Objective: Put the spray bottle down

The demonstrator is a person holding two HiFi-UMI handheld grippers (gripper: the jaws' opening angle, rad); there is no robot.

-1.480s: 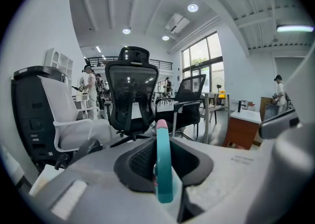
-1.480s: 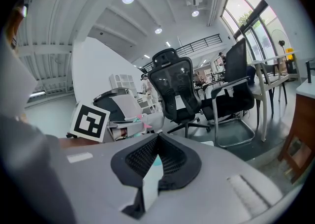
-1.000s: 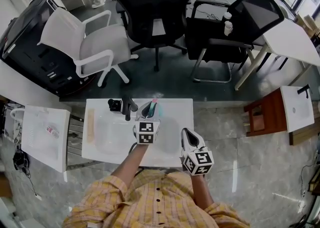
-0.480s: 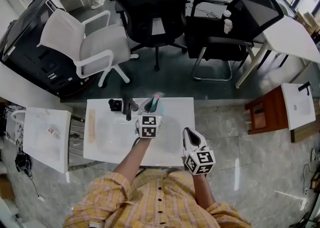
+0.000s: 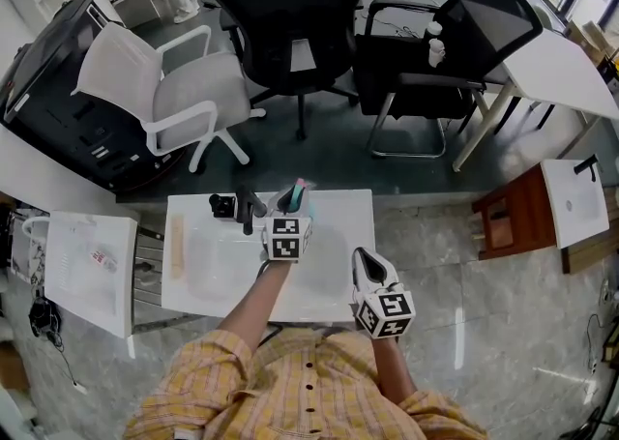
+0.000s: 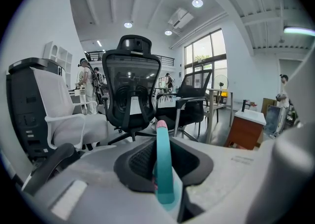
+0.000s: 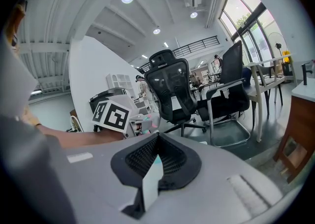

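Note:
A teal spray bottle (image 5: 298, 196) with a pink tip sits in my left gripper (image 5: 291, 206), near the far edge of the white sink top (image 5: 334, 274). In the left gripper view the bottle (image 6: 164, 169) stands upright between the black pads, which press on its sides. Whether its base touches the surface is hidden. My right gripper (image 5: 361, 257) hovers over the sink top's front right part, with its pads meeting at the tips and nothing held. From the right gripper view, the left gripper's marker cube (image 7: 115, 115) shows to the left.
A black faucet (image 5: 249, 206) and a small black object (image 5: 222, 204) stand at the back of the sink, left of the bottle. A tan strip (image 5: 176, 240) lies along the left rim. Office chairs (image 5: 295, 13) stand beyond the far edge, and a white cabinet (image 5: 87, 264) is at the left.
My left gripper has edged a little toward the far edge of the sink top with the bottle in it. The right gripper has stayed where it was.

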